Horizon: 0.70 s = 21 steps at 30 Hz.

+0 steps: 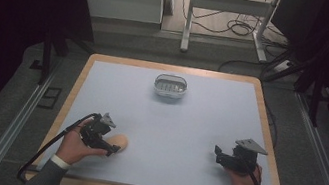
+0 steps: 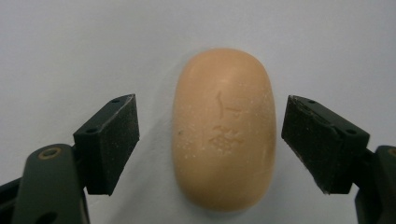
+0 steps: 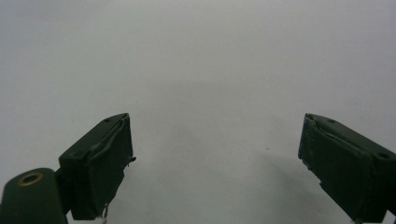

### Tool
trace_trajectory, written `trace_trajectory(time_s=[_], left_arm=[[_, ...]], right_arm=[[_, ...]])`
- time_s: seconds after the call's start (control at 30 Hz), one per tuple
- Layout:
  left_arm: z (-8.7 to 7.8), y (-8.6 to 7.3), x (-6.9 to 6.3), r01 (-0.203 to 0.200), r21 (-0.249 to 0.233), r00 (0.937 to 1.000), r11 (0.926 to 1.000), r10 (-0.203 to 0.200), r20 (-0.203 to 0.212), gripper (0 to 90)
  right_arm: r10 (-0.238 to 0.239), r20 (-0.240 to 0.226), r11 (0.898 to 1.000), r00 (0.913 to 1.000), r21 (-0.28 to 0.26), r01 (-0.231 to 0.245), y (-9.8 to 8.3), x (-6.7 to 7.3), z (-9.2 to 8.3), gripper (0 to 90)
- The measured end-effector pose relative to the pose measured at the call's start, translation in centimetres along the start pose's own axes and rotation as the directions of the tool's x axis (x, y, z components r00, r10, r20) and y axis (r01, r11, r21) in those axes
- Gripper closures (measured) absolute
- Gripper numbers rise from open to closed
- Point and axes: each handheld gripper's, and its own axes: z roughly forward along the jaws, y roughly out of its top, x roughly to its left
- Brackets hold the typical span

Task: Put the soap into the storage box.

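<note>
On pale blue mat (image 1: 171, 129), wood-edged table (image 1: 81, 78), dark cabled room.

We held the left gripper (image 1: 111, 147) low at the near left of the table (image 1: 187, 126), its tip at a tan soap bar (image 1: 118, 141). The right gripper (image 1: 218, 152) rested near right. A clear dish (image 1: 171, 86) sat far centre.

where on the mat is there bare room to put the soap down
Most of the mat is bare: the wide middle between the left hand-held gripper and the right hand-held gripper, and the far corners either side of the small dish. The near-left corner is crowded, where the soap lies between the open jaws.
</note>
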Motion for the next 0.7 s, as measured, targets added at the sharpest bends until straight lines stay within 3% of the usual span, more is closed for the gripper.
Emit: trace_trajectory(time_s=[0.27, 0.7], left_arm=[[1.3, -0.1, -0.5, -0.015, 0.049, 0.9999, 0.9987, 0.015, 0.001, 20.4], [1.7, -0.2, -0.7, -0.015, 0.063, 0.9998, 0.9979, 0.016, -0.012, 30.7]], right_arm=[[0.001, 0.001, 1.000, 1.0000, 0.001, -0.001, 0.0, 0.0, 0.0, 10.3], [0.002, 0.002, 1.000, 1.0000, 0.003, -0.002, 0.0, 0.0, 0.0, 10.3]])
